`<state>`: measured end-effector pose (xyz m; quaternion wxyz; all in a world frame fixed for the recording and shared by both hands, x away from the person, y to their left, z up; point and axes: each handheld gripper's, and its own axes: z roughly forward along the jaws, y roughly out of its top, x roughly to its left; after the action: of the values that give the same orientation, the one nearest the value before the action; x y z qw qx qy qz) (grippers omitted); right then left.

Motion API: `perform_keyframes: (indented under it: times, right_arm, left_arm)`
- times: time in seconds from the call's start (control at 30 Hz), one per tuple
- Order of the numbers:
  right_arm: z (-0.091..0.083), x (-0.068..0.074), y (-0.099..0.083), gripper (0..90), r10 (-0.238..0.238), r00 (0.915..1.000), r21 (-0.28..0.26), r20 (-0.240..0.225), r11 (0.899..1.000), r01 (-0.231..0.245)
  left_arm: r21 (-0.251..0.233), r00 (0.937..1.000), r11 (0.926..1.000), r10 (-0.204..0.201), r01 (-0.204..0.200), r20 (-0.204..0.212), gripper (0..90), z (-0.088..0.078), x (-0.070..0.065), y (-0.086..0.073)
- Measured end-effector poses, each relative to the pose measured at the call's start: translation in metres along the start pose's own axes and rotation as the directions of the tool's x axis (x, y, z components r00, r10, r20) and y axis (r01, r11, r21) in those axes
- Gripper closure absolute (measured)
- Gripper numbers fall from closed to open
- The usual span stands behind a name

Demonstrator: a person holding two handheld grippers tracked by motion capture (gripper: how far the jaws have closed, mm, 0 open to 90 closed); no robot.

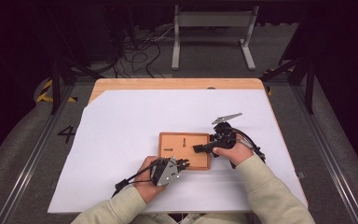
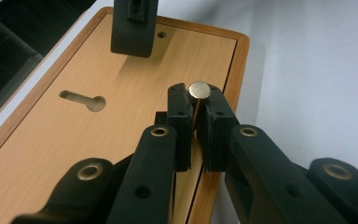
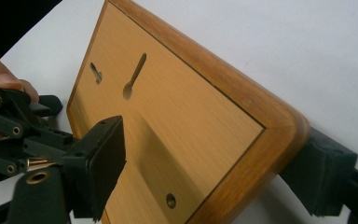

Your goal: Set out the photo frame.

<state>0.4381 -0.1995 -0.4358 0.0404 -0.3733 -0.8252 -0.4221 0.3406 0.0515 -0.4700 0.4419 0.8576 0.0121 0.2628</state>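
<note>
White table: one wooden board, two keyhole slots.

My left gripper pinches a brass pin over the wooden board; keyhole slot left of the jaws, other gripper's jaw beyond.

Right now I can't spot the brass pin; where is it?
The brass pin is pinched upright between the left gripper fingers, over the wooden board near its edge.

surface: wooden table | cover: white sheet | on sheet: wooden board
</note>
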Motion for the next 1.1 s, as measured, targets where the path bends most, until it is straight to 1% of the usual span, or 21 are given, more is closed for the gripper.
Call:
perform_keyframes:
  times: [0.07, 0.17, 0.27, 0.33, 0.43, 0.53, 0.6, 0.67, 0.7, 0.73, 0.77, 0.8, 0.87, 0.93, 0.97, 1.0, 1.03, 1.1]
  right_arm:
    - [0.002, -0.001, 0.0, 20.5, 0.005, 0.9999, 0.001, -0.011, 1.0, -0.005]
    - [0.007, -0.004, -0.001, 22.0, 0.02, 0.999, 0.01, -0.04, 1.0, -0.019]
    - [0.009, -0.004, -0.001, 22.8, 0.021, 0.9988, 0.014, -0.045, 1.0, -0.02]
    - [0.01, -0.003, 0.0, 24.9, 0.013, 0.9991, 0.025, -0.04, 1.0, -0.012]
    - [0.009, -0.004, 0.001, 27.0, 0.018, 0.9985, 0.031, -0.052, 0.999, -0.016]
    - [0.008, -0.005, 0.002, 28.3, 0.02, 0.9981, 0.032, -0.058, 0.999, -0.018]
    - [0.007, -0.004, 0.002, 29.5, 0.019, 0.9979, 0.033, -0.062, 0.999, -0.017]
    - [0.004, -0.004, 0.003, 31.2, 0.01, 0.9978, 0.032, -0.066, 0.999, -0.008]
    - [0.003, -0.003, 0.003, 32.2, 0.006, 0.9976, 0.03, -0.069, 1.0, -0.004]
    - [0.002, -0.003, 0.003, 32.9, 0.0, 0.9975, 0.029, -0.071, 1.0, 0.002]
    - [0.002, -0.003, 0.003, 32.9, 0.0, 0.9975, 0.029, -0.071, 1.0, 0.002]
    - [0.001, -0.002, 0.003, 33.4, -0.006, 0.9975, 0.029, -0.07, 1.0, 0.008]
    - [-0.001, -0.001, 0.003, 34.2, -0.027, 0.997, 0.024, -0.072, 0.999, 0.029]
    - [-0.002, 0.0, 0.003, 34.8, -0.044, 0.9966, 0.022, -0.07, 0.999, 0.046]
    - [-0.003, 0.001, 0.003, 35.3, -0.053, 0.9962, 0.021, -0.069, 0.998, 0.054]
    - [-0.004, 0.002, 0.003, 36.0, -0.06, 0.9958, 0.023, -0.069, 0.998, 0.062]
    - [-0.005, 0.004, 0.003, 36.6, -0.069, 0.9954, 0.022, -0.066, 0.997, 0.071]
    - [-0.007, 0.005, 0.004, 37.7, -0.086, 0.9943, 0.018, -0.063, 0.996, 0.087]
  left_arm:
    - [0.0, 1.0, 1.0, 0.001, -0.001, -0.001, 84.0, 0.0, 0.0, 0.0]
    - [-0.001, 1.0, 1.0, 0.0, 0.0, 0.001, 84.0, 0.0, 0.0, 0.0]
    - [-0.002, 1.0, 1.0, 0.0, 0.0, 0.002, 84.0, 0.0, 0.0, 0.0]
    - [-0.002, 1.0, 1.0, 0.0, 0.0, 0.003, 83.9, 0.0, 0.0, 0.0]
    - [-0.002, 1.0, 1.0, -0.002, 0.002, 0.003, 83.8, -0.001, 0.0, 0.0]
    - [-0.004, 0.9995, 0.9998, -0.019, 0.019, 0.024, 83.3, -0.001, 0.002, 0.0]
    - [-0.004, 0.9984, 0.9991, -0.043, 0.043, 0.038, 82.2, -0.002, 0.003, -0.001]
    - [-0.004, 0.9945, 0.997, -0.076, 0.077, 0.071, 79.9, -0.004, 0.006, -0.001]
    - [-0.002, 0.9911, 0.9947, -0.102, 0.103, 0.086, 77.5, -0.005, 0.007, -0.001]
    - [-0.002, 0.9888, 0.9931, -0.116, 0.117, 0.094, 74.3, -0.006, 0.008, -0.001]
    - [-0.002, 0.9888, 0.9931, -0.116, 0.117, 0.094, 71.6, -0.006, 0.008, -0.001]
    - [-0.013, 0.9828, 0.9898, -0.14, 0.142, 0.121, 71.6, -0.011, 0.009, -0.001]
    - [-0.051, 0.9755, 0.9824, -0.172, 0.18, 0.138, 66.8, -0.02, 0.011, 0.0]
    - [-0.091, 0.9648, 0.9696, -0.211, 0.227, 0.157, 62.6, -0.031, 0.014, 0.001]
    - [-0.106, 0.9591, 0.9617, -0.235, 0.253, 0.158, 61.5, -0.038, 0.016, 0.0]
    - [-0.118, 0.9563, 0.9562, -0.249, 0.268, 0.153, 60.3, -0.042, 0.018, -0.001]
    - [-0.119, 0.956, 0.9543, -0.257, 0.274, 0.142, 59.2, -0.045, 0.02, -0.002]
    - [-0.123, 0.9515, 0.9463, -0.286, 0.299, 0.113, 56.8, -0.054, 0.026, -0.007]
